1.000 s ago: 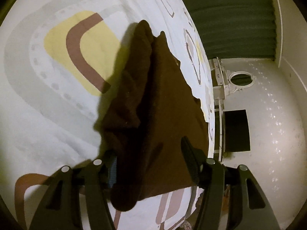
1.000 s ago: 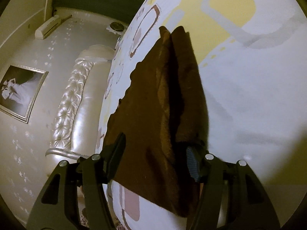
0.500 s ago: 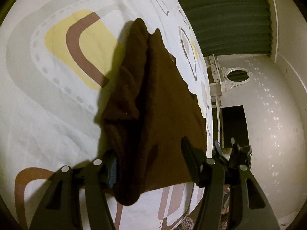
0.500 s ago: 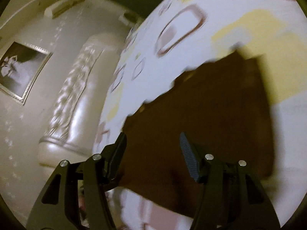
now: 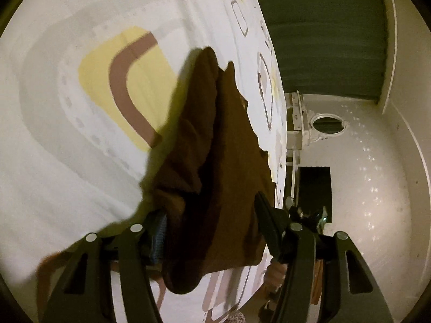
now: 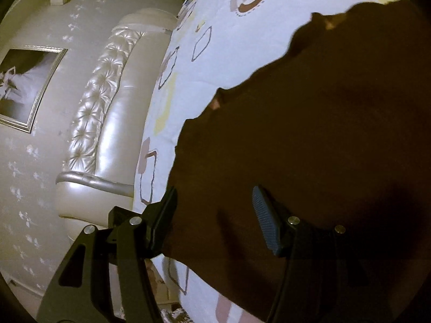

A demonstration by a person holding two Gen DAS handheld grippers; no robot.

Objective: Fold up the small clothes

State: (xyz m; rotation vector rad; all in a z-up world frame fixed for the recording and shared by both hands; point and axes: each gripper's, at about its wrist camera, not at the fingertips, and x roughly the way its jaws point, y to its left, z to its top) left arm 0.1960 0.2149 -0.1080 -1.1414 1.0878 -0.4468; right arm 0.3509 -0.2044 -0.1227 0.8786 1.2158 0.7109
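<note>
A dark brown garment [image 5: 215, 161] lies on the patterned white bedsheet [image 5: 67, 161], folded lengthwise with a raised fold along its left side. My left gripper [image 5: 210, 228] is open, its jaws wide apart over the garment's near end, not gripping it. In the right wrist view the same brown garment [image 6: 309, 148] fills the right side of the frame. My right gripper [image 6: 215, 215] is open just above the garment's near edge, with the blue ribbed pad [image 6: 265, 220] of one finger showing.
The bed has a tufted cream headboard [image 6: 102, 113] at the left in the right wrist view, under a framed picture [image 6: 24, 86] on the wall. A green curtain [image 5: 323, 32] and a white vanity [image 5: 309, 126] stand beyond the bed's edge.
My right gripper has swung left and drawn close to the garment, which now fills its view. My left gripper has stayed open over the garment's near end.
</note>
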